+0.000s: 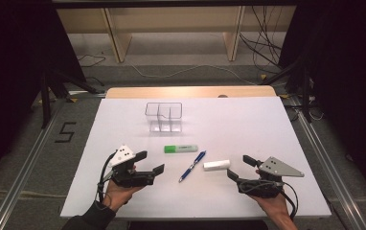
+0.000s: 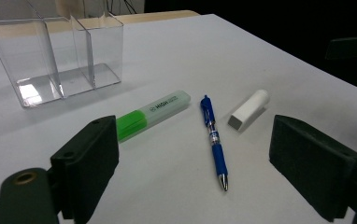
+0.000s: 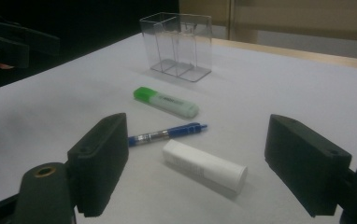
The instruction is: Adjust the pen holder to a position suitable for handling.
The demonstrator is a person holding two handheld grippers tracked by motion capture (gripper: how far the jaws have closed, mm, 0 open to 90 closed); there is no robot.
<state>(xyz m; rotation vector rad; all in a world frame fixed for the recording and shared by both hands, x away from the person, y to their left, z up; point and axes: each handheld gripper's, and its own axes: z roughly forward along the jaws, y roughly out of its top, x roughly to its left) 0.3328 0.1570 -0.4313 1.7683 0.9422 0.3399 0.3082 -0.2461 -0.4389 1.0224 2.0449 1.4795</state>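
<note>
A green highlighter (image 1: 180,149) (image 2: 152,113) (image 3: 166,101), a blue pen (image 1: 192,166) (image 2: 214,139) (image 3: 167,134) and a white eraser stick (image 1: 216,165) (image 2: 248,109) (image 3: 204,165) lie on the white table (image 1: 248,124). Behind them stands a clear plastic organizer (image 1: 164,116) (image 2: 55,56) (image 3: 179,45) with empty compartments. My left gripper (image 1: 152,162) (image 2: 193,168) rests open at the front left, nothing between its jaws. At the front right my right gripper (image 1: 241,166) (image 3: 197,163) is open too, the eraser lying on the table ahead of its jaws.
The table's wooden far edge (image 1: 190,91) borders a floor with cables (image 1: 262,48) and wooden shelf legs (image 1: 116,38). Metal rails (image 1: 23,177) run along both sides. Dark stands flank the table.
</note>
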